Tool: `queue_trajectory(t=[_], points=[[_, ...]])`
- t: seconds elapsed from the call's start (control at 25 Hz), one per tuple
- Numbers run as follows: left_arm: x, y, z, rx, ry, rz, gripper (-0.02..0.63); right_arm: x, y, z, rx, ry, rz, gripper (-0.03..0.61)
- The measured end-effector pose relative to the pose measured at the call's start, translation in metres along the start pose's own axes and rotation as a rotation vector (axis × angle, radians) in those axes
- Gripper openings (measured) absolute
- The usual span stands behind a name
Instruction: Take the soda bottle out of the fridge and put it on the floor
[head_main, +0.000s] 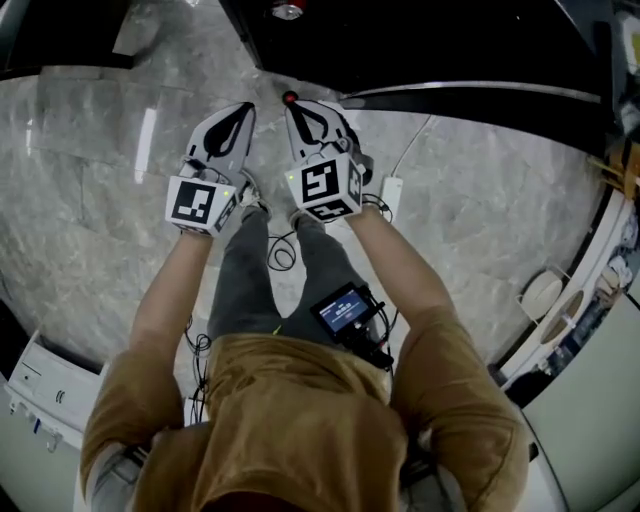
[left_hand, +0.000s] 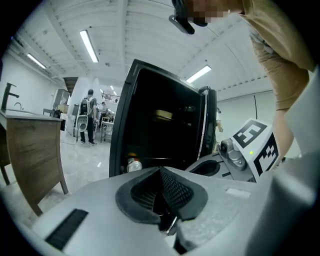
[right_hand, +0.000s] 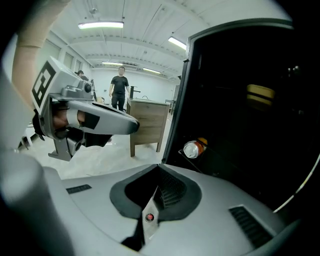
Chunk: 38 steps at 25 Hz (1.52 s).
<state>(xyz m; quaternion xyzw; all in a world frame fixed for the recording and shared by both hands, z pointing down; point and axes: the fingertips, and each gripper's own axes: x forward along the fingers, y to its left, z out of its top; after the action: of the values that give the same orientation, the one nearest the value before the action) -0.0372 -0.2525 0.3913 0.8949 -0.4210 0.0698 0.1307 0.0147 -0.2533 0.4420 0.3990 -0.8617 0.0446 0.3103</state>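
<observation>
The soda bottle (right_hand: 194, 148) lies on its side on a low shelf inside the open black fridge (right_hand: 250, 115), its silver end facing out and orange on its label. It also shows in the left gripper view as the bottle (left_hand: 132, 164), and at the top of the head view as the bottle (head_main: 287, 10). My left gripper (head_main: 246, 106) and right gripper (head_main: 293, 106) are side by side in front of the fridge (head_main: 420, 45), short of the bottle. Both are shut with nothing between them; the left jaws (left_hand: 161, 172) and right jaws (right_hand: 160, 172) meet.
The fridge door (left_hand: 210, 125) stands open. A wooden cabinet (right_hand: 147, 125) stands left of the fridge, with people standing beyond it. On the marble floor (head_main: 100, 230) lie a power strip (head_main: 388, 195) and cables. A white appliance (head_main: 40, 385) sits at lower left and a white shelf (head_main: 560, 300) at right.
</observation>
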Motion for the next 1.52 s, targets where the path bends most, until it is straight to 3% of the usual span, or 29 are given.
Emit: queue_trajectory(t=[0.56, 1.04, 1.28, 1.52], points=[[-0.024, -0.043, 0.109, 0.038, -0.034, -0.045, 0.000, -0.099, -0.044, 0.096, 0.077, -0.091, -0.131, 0.000], [-0.074, -0.064, 0.202, 0.017, -0.113, 0.042, 0.000, -0.183, -0.062, 0.172, 0.128, -0.203, -0.170, 0.000], [-0.090, -0.088, 0.242, 0.078, -0.158, 0.016, 0.000, -0.220, -0.059, 0.209, 0.106, -0.272, -0.168, 0.000], [-0.106, -0.102, 0.277, 0.086, -0.212, 0.016, 0.000, -0.256, -0.060, 0.244, 0.062, -0.344, -0.165, 0.000]])
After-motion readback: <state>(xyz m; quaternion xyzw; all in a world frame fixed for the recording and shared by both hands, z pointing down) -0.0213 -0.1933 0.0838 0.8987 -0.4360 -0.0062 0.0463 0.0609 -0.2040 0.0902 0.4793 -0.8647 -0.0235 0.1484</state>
